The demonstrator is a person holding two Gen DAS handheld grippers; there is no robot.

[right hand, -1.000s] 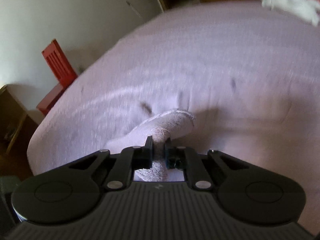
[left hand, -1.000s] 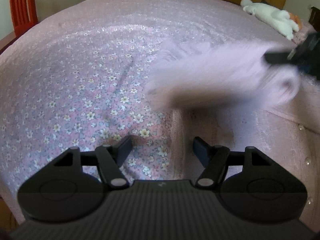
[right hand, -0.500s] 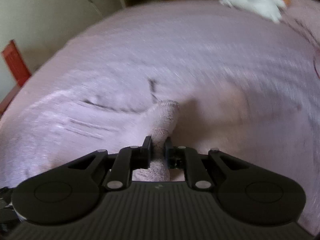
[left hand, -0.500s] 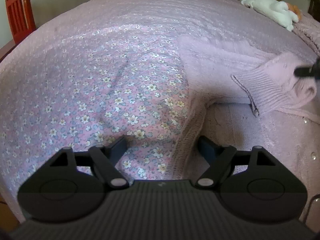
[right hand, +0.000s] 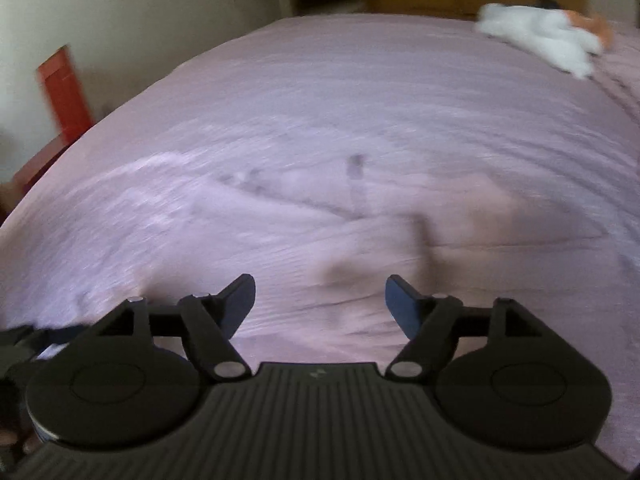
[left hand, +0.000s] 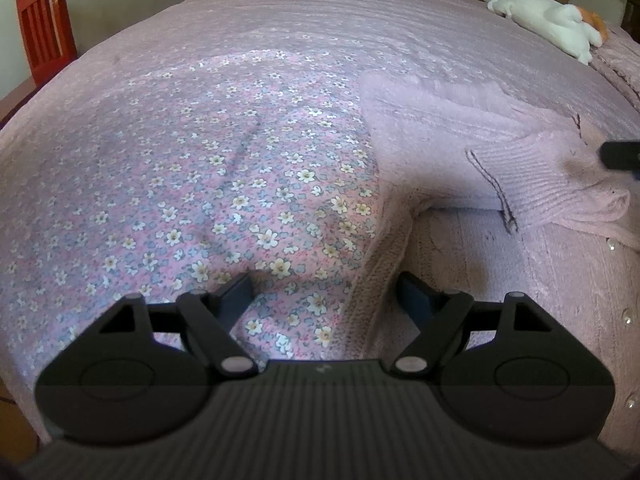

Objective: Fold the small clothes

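Note:
A pink knit cardigan (left hand: 460, 248) with pearl buttons lies on the bed at the right of the left wrist view. Its sleeve (left hand: 520, 160) is folded across the body, ribbed cuff on top. Beside it on the left lies a floral pink fabric (left hand: 200, 184). My left gripper (left hand: 326, 296) hovers open over the cardigan's left edge, holding nothing. My right gripper (right hand: 320, 296) is open just above the blurred pink knit (right hand: 340, 248); a dark fingertip of the right gripper (left hand: 620, 154) shows at the right edge of the left wrist view, next to the cuff.
The bed has a pale purple bedspread (left hand: 320, 32). A white plush toy (left hand: 548, 20) lies at the far right corner, also seen as the plush toy (right hand: 540, 36). A red wooden chair (left hand: 44, 20) stands beside the bed on the left. Wooden cabinets line the back wall.
My right gripper carried the sleeve across the cardigan, laid it down and opened, letting it go. My left gripper stayed open in nearly the same place.

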